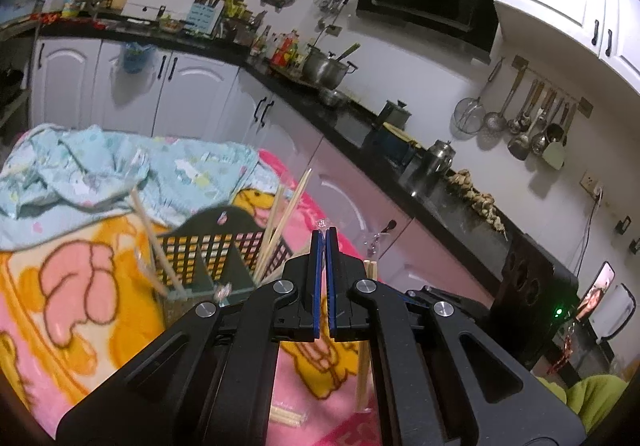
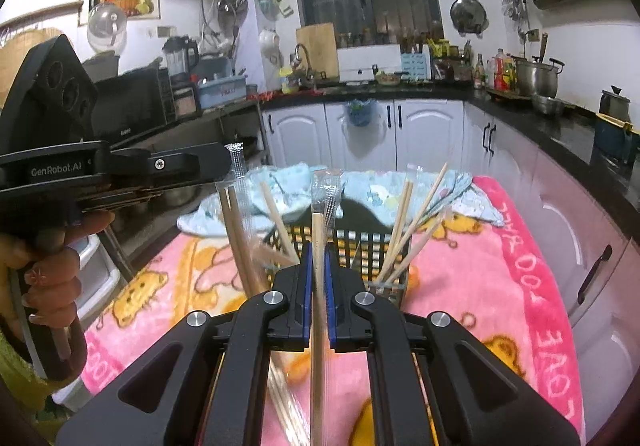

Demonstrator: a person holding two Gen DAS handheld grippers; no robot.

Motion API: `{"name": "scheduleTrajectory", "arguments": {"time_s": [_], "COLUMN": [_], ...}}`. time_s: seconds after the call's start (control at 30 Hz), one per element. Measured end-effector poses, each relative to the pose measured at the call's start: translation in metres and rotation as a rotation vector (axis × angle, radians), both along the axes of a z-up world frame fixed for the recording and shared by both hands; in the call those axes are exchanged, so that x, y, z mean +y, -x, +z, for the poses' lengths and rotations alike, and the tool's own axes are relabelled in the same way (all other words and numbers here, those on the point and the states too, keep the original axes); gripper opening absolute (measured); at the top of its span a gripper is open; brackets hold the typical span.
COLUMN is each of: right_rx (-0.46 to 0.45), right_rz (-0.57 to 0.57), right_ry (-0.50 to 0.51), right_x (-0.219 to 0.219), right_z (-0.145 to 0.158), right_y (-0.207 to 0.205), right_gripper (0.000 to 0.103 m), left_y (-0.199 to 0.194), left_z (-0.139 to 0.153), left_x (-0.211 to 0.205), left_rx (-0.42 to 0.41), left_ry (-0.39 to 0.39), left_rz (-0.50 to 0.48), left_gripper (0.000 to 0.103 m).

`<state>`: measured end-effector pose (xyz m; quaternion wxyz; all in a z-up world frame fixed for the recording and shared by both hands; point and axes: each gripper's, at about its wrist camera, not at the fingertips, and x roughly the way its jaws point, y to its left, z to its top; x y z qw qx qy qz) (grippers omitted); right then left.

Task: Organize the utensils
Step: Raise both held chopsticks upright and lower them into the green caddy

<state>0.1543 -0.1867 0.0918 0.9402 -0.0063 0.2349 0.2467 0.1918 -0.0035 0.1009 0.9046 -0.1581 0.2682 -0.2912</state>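
Note:
A black mesh utensil basket stands on the pink blanket with several wooden chopsticks leaning in it; it also shows in the left wrist view. My right gripper is shut on a plastic-wrapped pair of chopsticks, held upright just in front of the basket. My left gripper is shut on the clear top of a wrapped chopstick pair that hangs below it, right of the basket. In the right wrist view the left gripper holds that wrapper at the left.
A pink and yellow cartoon blanket covers the table, with a light blue cloth bunched behind the basket. More wrapped chopsticks lie on the blanket. Black counters and white cabinets ring the room.

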Motion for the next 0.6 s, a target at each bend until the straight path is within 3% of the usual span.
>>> {"name": "scheduleTrajectory", "arguments": {"time_s": [0.6], "right_rx": [-0.205], "right_rz": [0.006], "right_ry": [-0.062], "right_x": [0.007], "right_z": [0.059], "right_y": [-0.031], "right_gripper": [0.006], "left_y": [-0.021], "left_z": [0.08], "left_x": [0.01], "left_rx": [-0.155], "left_ry": [-0.011], "left_rz": [0.055], "left_gripper": [0.0]}}
